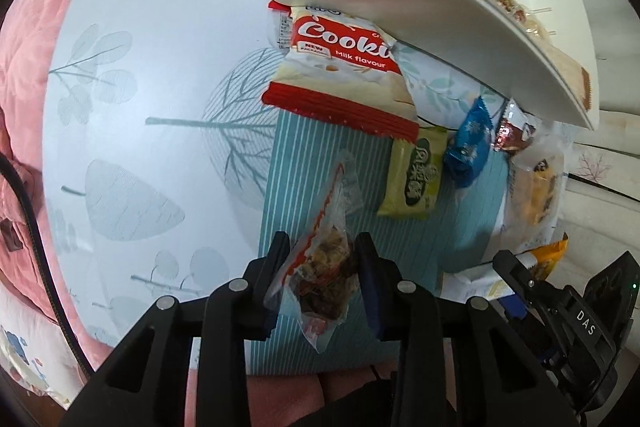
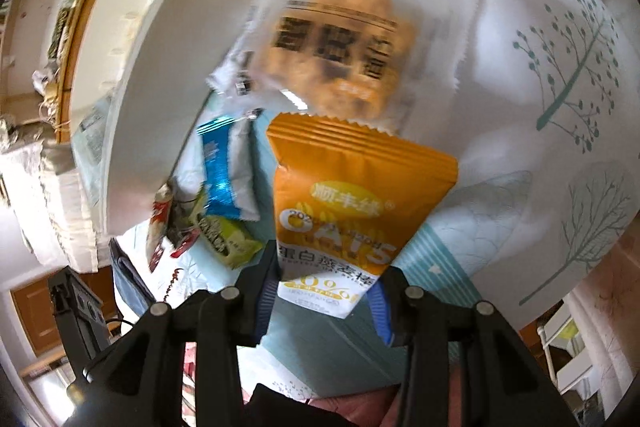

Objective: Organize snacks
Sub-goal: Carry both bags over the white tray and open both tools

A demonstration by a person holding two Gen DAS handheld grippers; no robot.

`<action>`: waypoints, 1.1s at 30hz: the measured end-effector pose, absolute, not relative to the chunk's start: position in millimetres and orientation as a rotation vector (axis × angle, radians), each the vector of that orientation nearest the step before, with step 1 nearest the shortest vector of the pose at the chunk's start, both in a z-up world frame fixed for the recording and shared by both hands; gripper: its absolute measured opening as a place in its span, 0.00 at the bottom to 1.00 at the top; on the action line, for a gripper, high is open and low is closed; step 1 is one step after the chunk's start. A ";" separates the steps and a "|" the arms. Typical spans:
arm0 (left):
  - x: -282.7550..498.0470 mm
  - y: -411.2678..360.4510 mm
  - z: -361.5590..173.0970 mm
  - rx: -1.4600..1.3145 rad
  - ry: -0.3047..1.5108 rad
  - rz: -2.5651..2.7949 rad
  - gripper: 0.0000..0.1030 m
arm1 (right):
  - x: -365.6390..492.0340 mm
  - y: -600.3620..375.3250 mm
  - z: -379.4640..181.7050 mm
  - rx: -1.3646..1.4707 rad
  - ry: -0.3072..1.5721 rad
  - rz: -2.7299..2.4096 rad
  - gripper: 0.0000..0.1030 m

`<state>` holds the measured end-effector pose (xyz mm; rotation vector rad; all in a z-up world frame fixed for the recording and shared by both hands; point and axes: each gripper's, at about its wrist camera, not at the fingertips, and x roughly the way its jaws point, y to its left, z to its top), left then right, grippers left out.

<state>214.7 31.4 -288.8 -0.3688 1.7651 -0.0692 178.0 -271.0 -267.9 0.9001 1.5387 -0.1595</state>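
My left gripper (image 1: 322,259) is shut on a clear packet of dark nut snack (image 1: 326,267), held above the teal striped mat (image 1: 320,155). My right gripper (image 2: 326,293) is shut on an orange OATS bar packet (image 2: 348,211); it also shows at the lower right of the left wrist view (image 1: 516,281). A white snack bin (image 1: 420,11) with several packets inside stands at the top right; its wall shows in the right wrist view (image 2: 160,75). A red-and-white Cookie packet (image 1: 344,75) lies by the bin.
On the mat lie a green packet (image 1: 416,179), a blue packet (image 1: 468,147), a silver-red packet (image 1: 512,131) and a clear packet with yellow pastry (image 2: 352,51). A pink quilt (image 1: 28,75) is on the left. The leaf-patterned tablecloth (image 1: 160,67) covers the table.
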 end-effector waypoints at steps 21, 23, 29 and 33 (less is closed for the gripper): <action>266.0 89.7 -157.7 -0.345 1.587 -0.079 0.31 | 250.4 -225.4 -175.0 0.681 1.368 0.117 0.40; 277.5 95.3 -149.4 -0.348 1.559 -0.070 0.31 | 258.5 -224.8 -168.2 0.659 1.342 0.130 0.40; 307.2 100.4 -138.0 -0.355 1.504 -0.060 0.31 | 280.3 -221.2 -157.4 0.617 1.295 0.141 0.40; 323.7 104.1 -136.8 -0.353 1.480 -0.048 0.31 | 294.2 -221.6 -154.2 0.604 1.259 0.139 0.40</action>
